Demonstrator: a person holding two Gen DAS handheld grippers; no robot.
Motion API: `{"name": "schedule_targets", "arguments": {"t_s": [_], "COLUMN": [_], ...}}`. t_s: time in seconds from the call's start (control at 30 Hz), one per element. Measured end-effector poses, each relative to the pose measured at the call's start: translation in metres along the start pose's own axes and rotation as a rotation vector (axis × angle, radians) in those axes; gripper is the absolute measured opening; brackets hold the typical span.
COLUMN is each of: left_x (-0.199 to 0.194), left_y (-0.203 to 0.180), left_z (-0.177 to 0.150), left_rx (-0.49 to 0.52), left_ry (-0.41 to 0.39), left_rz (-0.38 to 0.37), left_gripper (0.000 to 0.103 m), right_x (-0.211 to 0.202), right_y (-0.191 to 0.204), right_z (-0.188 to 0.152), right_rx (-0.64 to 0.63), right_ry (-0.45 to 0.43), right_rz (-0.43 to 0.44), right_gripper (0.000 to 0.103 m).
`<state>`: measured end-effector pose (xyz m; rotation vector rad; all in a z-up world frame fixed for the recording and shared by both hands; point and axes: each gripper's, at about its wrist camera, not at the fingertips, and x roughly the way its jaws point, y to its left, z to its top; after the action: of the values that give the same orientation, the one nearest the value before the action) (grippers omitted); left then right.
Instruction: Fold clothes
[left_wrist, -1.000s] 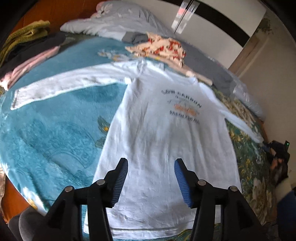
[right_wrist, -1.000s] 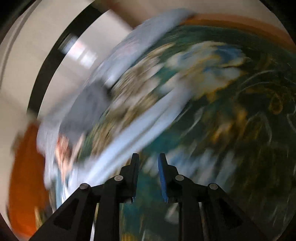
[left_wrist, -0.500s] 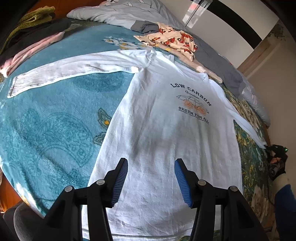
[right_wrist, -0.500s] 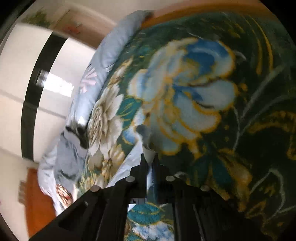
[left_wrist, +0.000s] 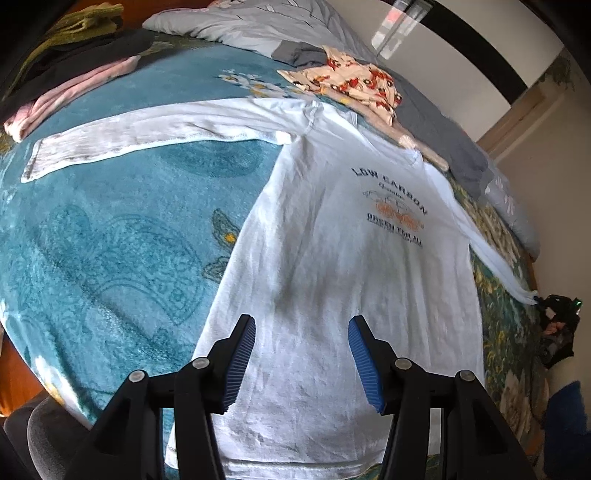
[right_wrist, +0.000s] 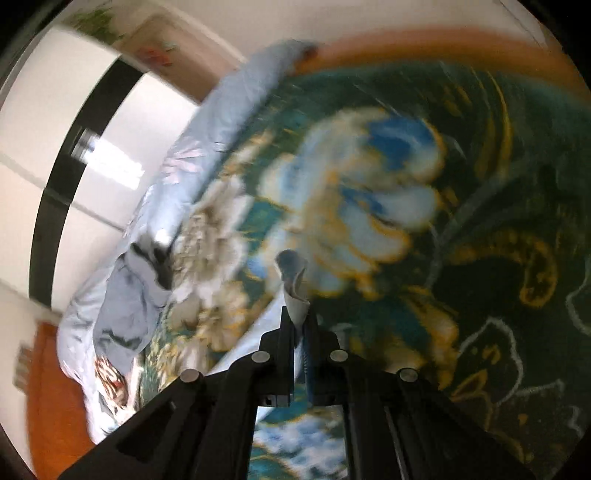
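Note:
A white long-sleeved shirt (left_wrist: 332, 266) with a "LOW CARBON" print lies flat, front up, on the bed, both sleeves spread out. My left gripper (left_wrist: 301, 354) is open and empty, hovering over the shirt's lower part near the hem. My right gripper (right_wrist: 299, 317) is shut on the cuff of the shirt's right sleeve (right_wrist: 293, 280), which sticks up between the fingers. In the left wrist view the right gripper (left_wrist: 557, 314) shows at the far end of that sleeve (left_wrist: 495, 258).
The bed has a teal floral blanket (left_wrist: 110, 229). A red-patterned garment (left_wrist: 354, 81) and grey clothes (left_wrist: 443, 125) lie beyond the collar. Pink, black and green clothes (left_wrist: 66, 85) are piled at the far left. A pale blue quilt (right_wrist: 192, 166) lies along the wall.
My right gripper has closed on the sleeve cuff and lifted it slightly. My left gripper has stayed open over the shirt's hem, drifting slightly.

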<state>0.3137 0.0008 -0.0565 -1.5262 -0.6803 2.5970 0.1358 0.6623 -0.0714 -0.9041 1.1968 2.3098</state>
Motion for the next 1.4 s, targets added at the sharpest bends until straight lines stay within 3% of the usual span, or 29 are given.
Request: {"name": "schedule_targets", "arguments": {"t_s": [0.1,0.2,0.3,0.4,0.6,0.7,0.8,0.97,1.03,1.1,1.13,1.2,1.3,1.4], "left_x": [-0.003,-0.01,-0.016,-0.023,-0.033,-0.037,-0.039,-0.031,-0.024,-0.013,-0.009,0.001,0.015,0.031], "left_y": [0.003,0.01,0.018,0.027,0.049,0.061,0.07,0.072,0.071,0.069,0.067,0.061,0.05,0.037], "left_z": [0.008,0.016,0.017,0.015,0.014,0.016,0.02,0.038,0.046,0.055,0.058,0.068,0.088,0.11], "left_rx": [0.002,-0.026,-0.052,-0.072,-0.124,-0.16,-0.186,-0.184,-0.191,-0.197,-0.196,-0.193,-0.185,-0.19], "left_ry": [-0.019,-0.051,-0.072,-0.088,-0.115,-0.123,-0.126,-0.116,-0.101,-0.082,-0.075,-0.061,-0.053,-0.042], "left_rz": [0.009,-0.001,-0.007,-0.004,0.003,-0.004,-0.02,-0.043,-0.062,-0.091,-0.099,-0.114,-0.138,-0.175], "left_gripper": [0.057,0.058,0.06,0.06,0.06,0.061,0.061,0.061,0.062,0.062,0.062,0.062,0.062,0.062], "right_x": [-0.031,-0.059,-0.068,-0.055,-0.015,0.009,0.038,0.076,0.085,0.086,0.085,0.077,0.059,0.047], "right_y": [0.065,0.135,0.201,0.256,0.343,0.372,0.385,0.386,0.384,0.38,0.378,0.373,0.354,0.318], "right_z": [-0.004,-0.024,-0.06,-0.104,-0.217,-0.277,-0.335,-0.399,-0.412,-0.415,-0.414,-0.406,-0.371,-0.328], "right_rx": [-0.18,-0.314,-0.418,-0.469,-0.586,-0.668,-0.72,-0.811,-0.827,-0.828,-0.831,-0.862,-0.862,-0.836], "right_ry": [-0.048,-0.037,0.008,0.107,0.275,0.338,0.432,0.556,0.596,0.639,0.654,0.627,0.503,0.31], "right_rz": [0.086,0.239,0.378,0.486,0.558,0.541,0.517,0.489,0.488,0.525,0.55,0.579,0.587,0.458], "right_gripper": [0.004,0.004,0.004,0.004,0.004,0.004,0.005,0.007,0.015,0.049,0.053,0.053,0.053,0.053]}}
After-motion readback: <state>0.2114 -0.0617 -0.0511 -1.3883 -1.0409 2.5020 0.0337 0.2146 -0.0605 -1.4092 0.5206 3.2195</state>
